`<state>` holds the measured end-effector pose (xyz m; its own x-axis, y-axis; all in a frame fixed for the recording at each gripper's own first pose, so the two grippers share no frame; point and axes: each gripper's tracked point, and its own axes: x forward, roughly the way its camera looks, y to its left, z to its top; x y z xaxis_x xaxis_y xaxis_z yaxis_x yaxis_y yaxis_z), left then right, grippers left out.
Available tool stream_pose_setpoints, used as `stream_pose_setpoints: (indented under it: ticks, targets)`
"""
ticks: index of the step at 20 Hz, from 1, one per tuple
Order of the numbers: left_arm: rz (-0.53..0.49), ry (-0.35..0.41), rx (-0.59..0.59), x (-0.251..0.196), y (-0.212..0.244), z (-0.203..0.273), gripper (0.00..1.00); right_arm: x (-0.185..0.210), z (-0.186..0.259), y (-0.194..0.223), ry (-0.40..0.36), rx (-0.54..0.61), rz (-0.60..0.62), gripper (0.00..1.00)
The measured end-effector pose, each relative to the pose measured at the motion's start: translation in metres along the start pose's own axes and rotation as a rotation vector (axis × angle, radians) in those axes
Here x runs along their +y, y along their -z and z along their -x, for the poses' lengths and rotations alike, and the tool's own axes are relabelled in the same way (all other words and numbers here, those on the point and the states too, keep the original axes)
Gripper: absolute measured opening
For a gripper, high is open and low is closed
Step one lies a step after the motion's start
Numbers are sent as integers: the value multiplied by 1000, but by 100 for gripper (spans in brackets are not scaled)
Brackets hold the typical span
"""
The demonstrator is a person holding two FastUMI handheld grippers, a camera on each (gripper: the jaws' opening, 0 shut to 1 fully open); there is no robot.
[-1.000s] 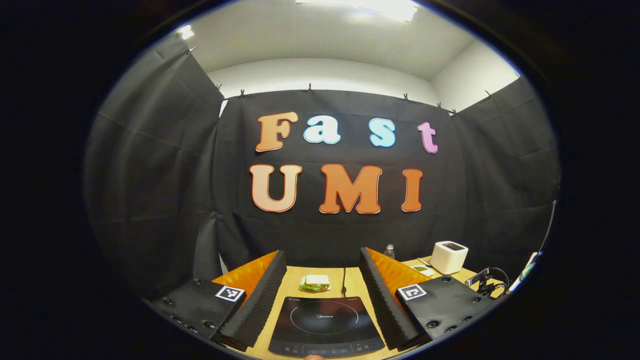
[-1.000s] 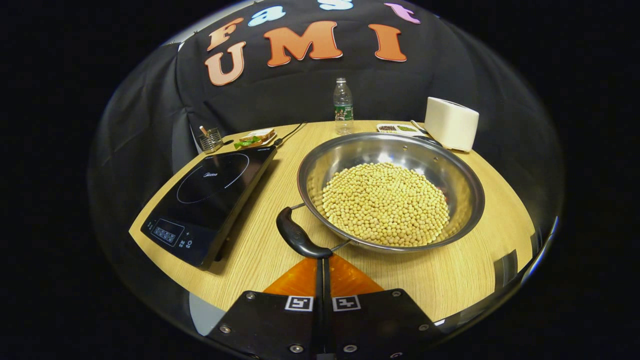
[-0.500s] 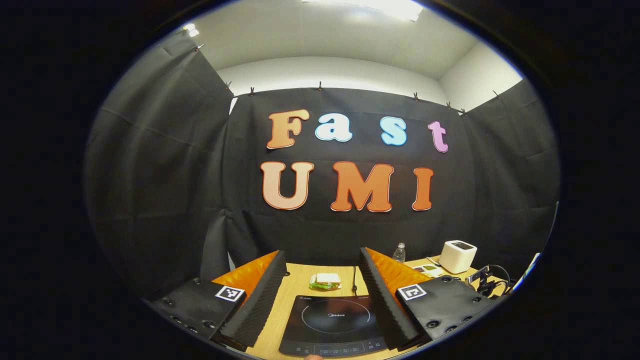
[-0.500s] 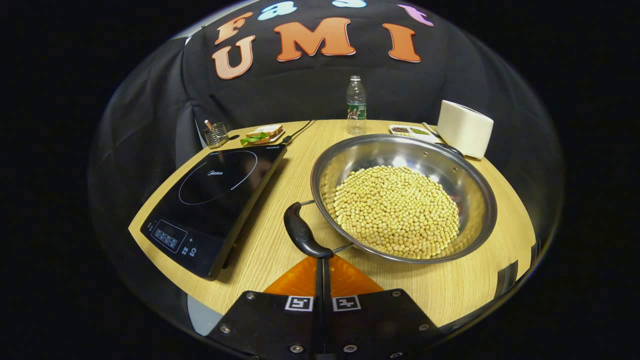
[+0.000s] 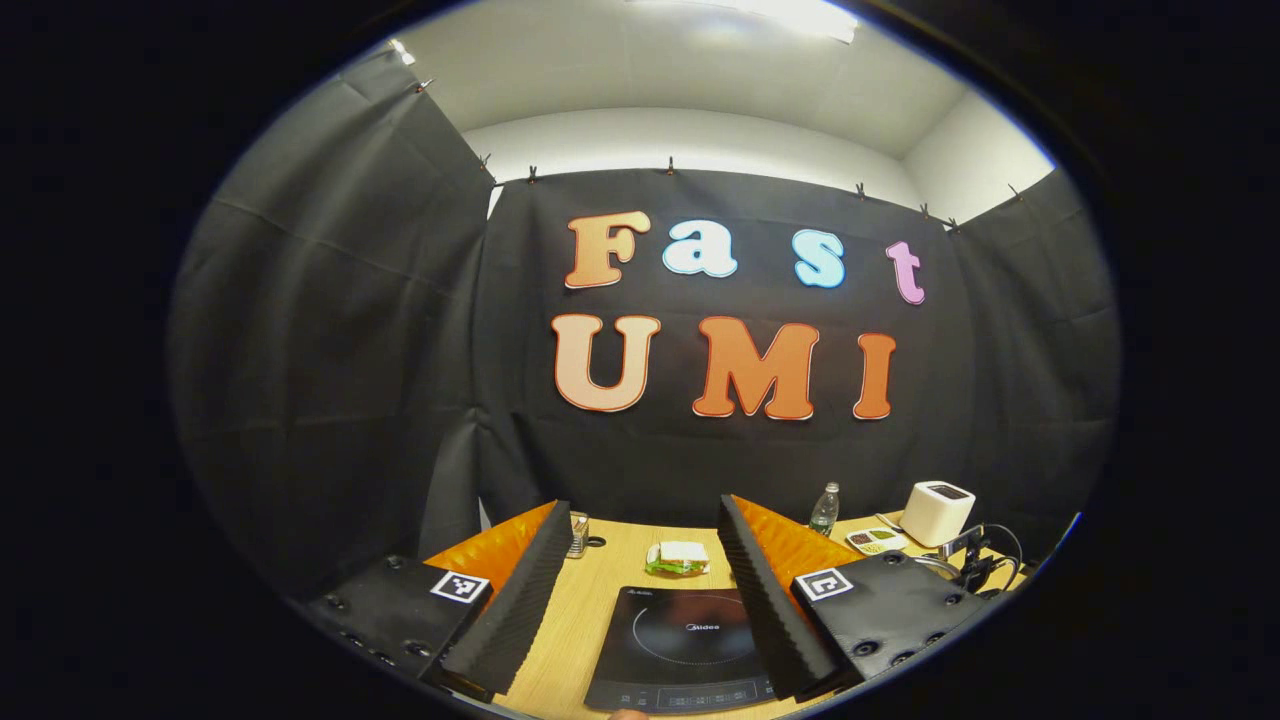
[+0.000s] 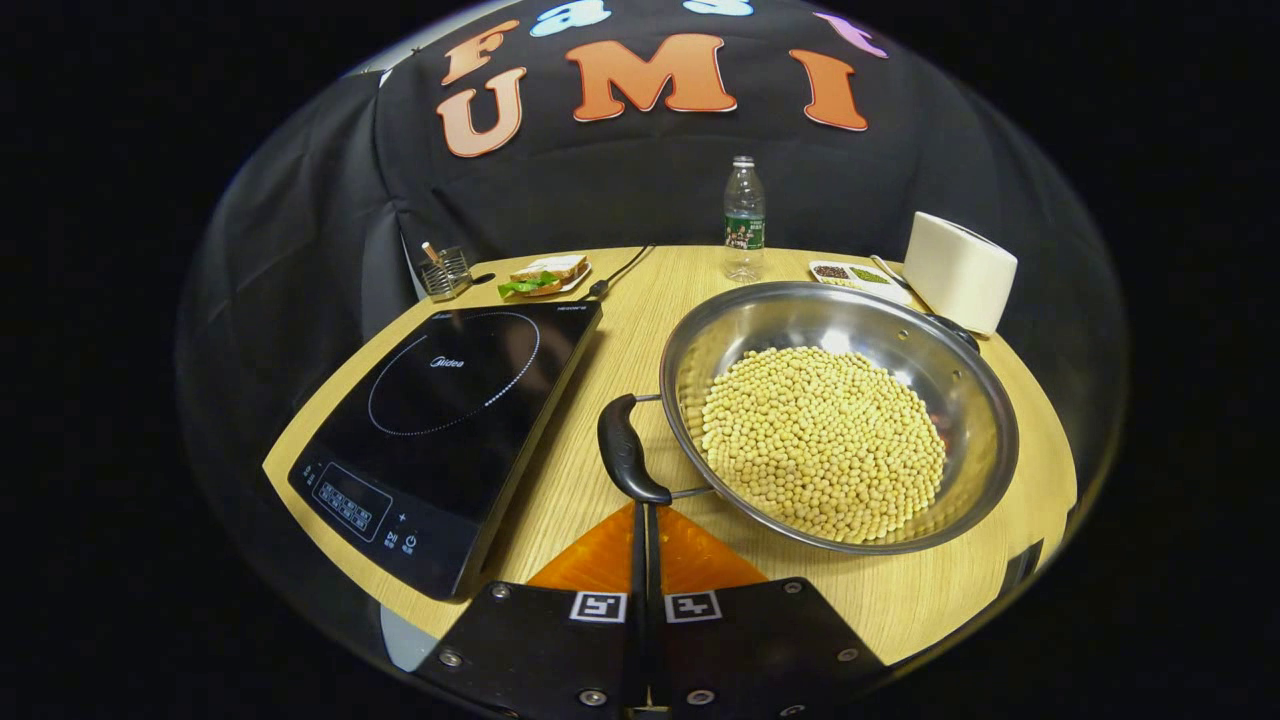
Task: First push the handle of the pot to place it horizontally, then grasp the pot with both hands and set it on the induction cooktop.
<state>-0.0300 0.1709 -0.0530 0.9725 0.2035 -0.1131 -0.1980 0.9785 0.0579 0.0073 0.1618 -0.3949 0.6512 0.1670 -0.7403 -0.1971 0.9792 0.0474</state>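
Since a second ago your right gripper (image 6: pixel 642 510) has nudged the near handle (image 6: pixel 628 462) round; the pot (image 6: pixel 838 410) has slid right in the right gripper view. Jaws are pressed together, empty, tips against the handle's end.

Risks: push off-centre and the tips slip past the handle (rounded, smooth grip), or the whole pot skids rather than turns.

Pot sits on the table (image 6: pixel 590 420) just right of the induction cooktop (image 6: pixel 450 400), steel, shallow, heaped with soybeans (image 6: pixel 822 440). Tilt it and they spill.

Your left gripper (image 5: pixel 642 580) hovers wide open above the cooktop, holding nothing.
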Motion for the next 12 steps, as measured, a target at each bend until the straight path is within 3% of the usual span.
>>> stream_pose_setpoints:
  ticks: [12]
  targets:
    - [10,-33,12,27,9,1,95,16,-24,-20,3,-4,-48,0]
